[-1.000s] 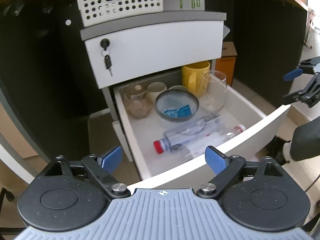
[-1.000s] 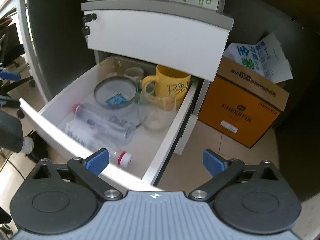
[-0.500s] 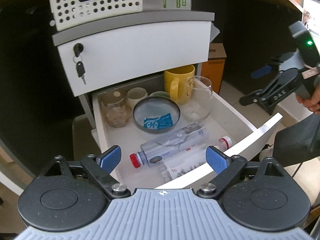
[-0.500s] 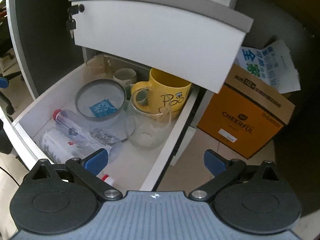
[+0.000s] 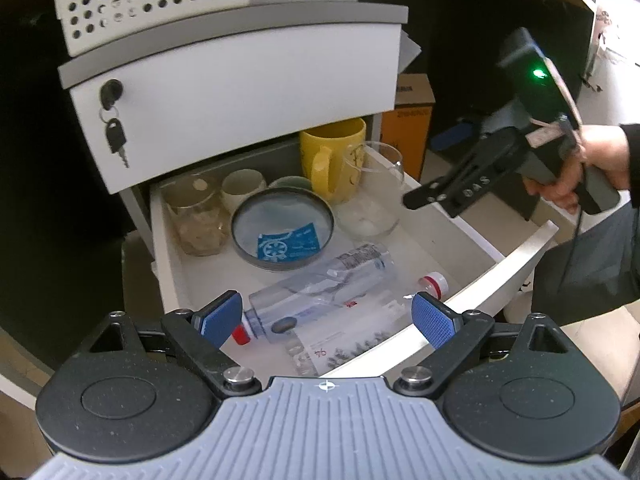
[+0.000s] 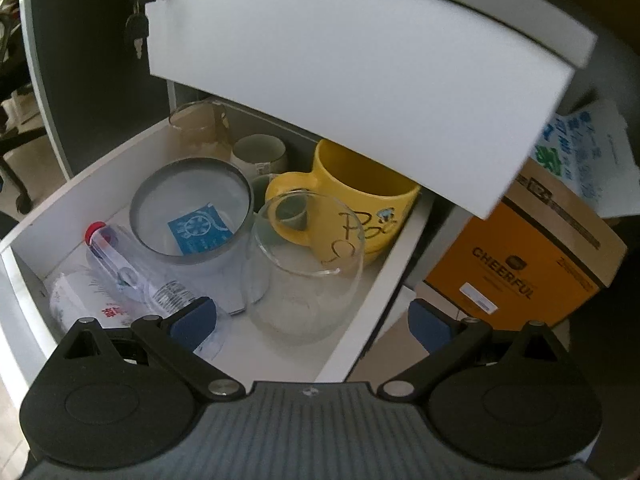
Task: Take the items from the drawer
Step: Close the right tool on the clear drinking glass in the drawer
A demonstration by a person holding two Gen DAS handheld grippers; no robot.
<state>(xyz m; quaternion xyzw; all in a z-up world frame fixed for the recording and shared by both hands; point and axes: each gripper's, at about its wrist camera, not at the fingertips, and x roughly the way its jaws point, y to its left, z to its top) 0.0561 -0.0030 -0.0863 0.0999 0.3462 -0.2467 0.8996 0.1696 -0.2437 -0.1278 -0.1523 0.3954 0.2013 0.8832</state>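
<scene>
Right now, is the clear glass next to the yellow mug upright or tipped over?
Upright. The clear glass stands on its base on the drawer floor, open rim facing up, empty, beside the yellow mug.

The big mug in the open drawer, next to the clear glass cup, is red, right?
Not quite. The mug is yellow, not red; the right wrist view shows it clearly. It does stand in the open drawer, next to the clear glass cup.
</scene>
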